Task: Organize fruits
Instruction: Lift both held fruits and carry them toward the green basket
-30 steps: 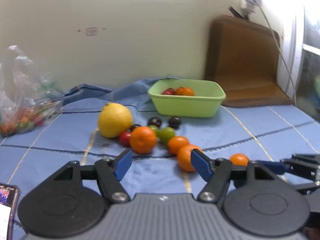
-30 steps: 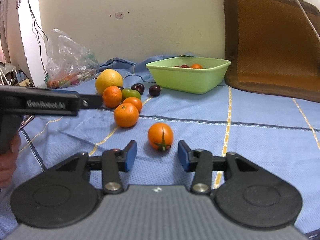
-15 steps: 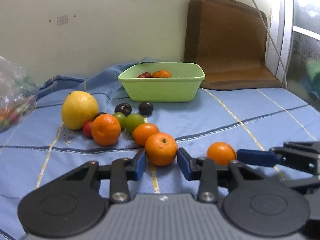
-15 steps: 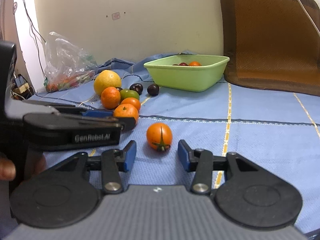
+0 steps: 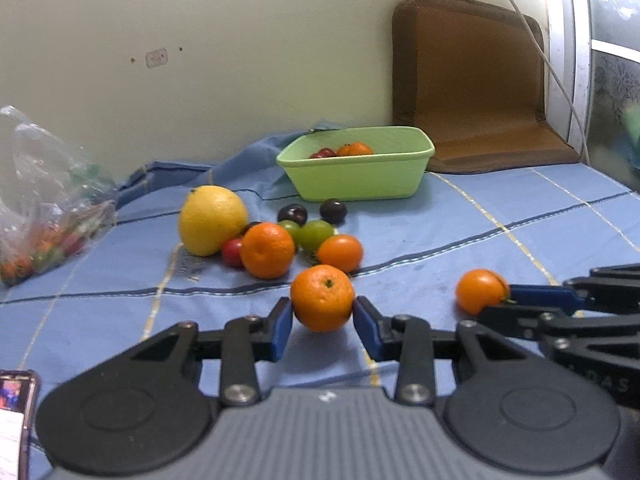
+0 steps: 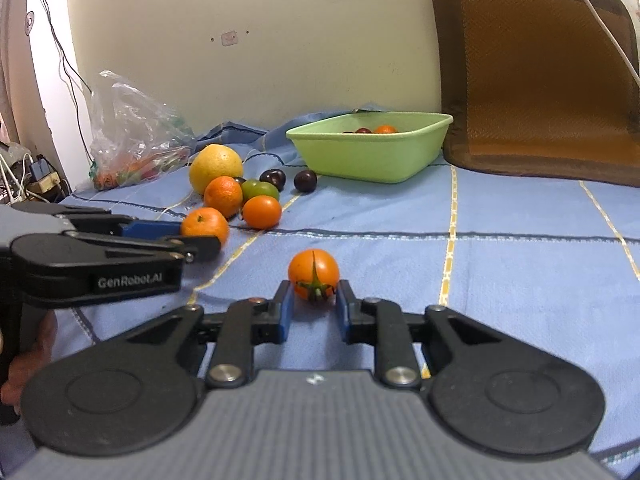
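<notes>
My left gripper [image 5: 322,326] is shut on a mandarin [image 5: 322,298], its blue pads touching both sides; the pair also shows in the right wrist view [image 6: 204,227]. My right gripper [image 6: 312,310] is shut on an orange tomato [image 6: 314,274] with a green stem, resting on the blue cloth; it also shows in the left wrist view [image 5: 480,291]. Behind lie a yellow citrus [image 5: 212,220], another mandarin [image 5: 267,250], an orange tomato [image 5: 340,253], green tomatoes [image 5: 316,235], a red one [image 5: 232,252] and dark plums [image 5: 333,211]. A green basin [image 5: 360,178] farther back holds a few fruits.
A clear plastic bag [image 5: 44,208] of small fruits lies at the far left by the wall. A brown cushion [image 5: 476,88] leans in the back right corner with a white cable over it. A phone [image 5: 14,412] lies at the near left edge.
Both grippers have closed: the left onto the mandarin, the right onto the orange tomato. The left gripper moved forward to reach its fruit.
</notes>
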